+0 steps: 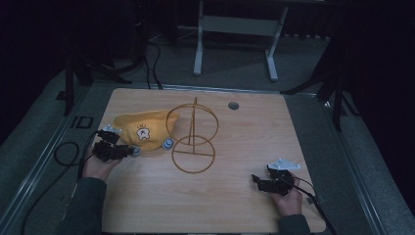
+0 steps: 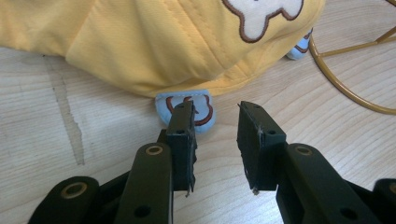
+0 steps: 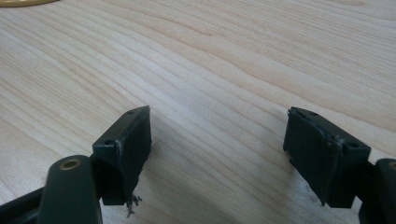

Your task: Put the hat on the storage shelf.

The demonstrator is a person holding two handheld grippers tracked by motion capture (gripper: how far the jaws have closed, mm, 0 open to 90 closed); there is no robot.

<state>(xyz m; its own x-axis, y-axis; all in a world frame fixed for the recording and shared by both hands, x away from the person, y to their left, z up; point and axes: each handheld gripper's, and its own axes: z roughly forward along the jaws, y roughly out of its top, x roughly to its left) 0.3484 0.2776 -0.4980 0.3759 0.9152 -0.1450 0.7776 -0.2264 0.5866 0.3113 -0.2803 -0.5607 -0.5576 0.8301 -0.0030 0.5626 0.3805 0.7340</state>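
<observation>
A yellow cap (image 1: 142,128) with a white cartoon patch lies on the left part of the wooden table (image 1: 244,132), leaning against a gold wire stand (image 1: 193,139). A small light-blue ear flap (image 2: 187,103) sticks out from under the cap's rim (image 2: 154,56). My left gripper (image 1: 128,150) sits at the cap's near-left edge, open, its jaws just short of the blue flap with nothing between them (image 2: 215,116). My right gripper (image 1: 259,180) rests near the front right of the table, open wide over bare wood (image 3: 217,126).
The gold stand has an upright ring, a centre post and a round flat base (image 1: 193,155) in the table's middle. A cable hole (image 1: 233,105) is at the back. A second blue flap (image 1: 168,143) lies by the stand's base. Cables trail off both grippers.
</observation>
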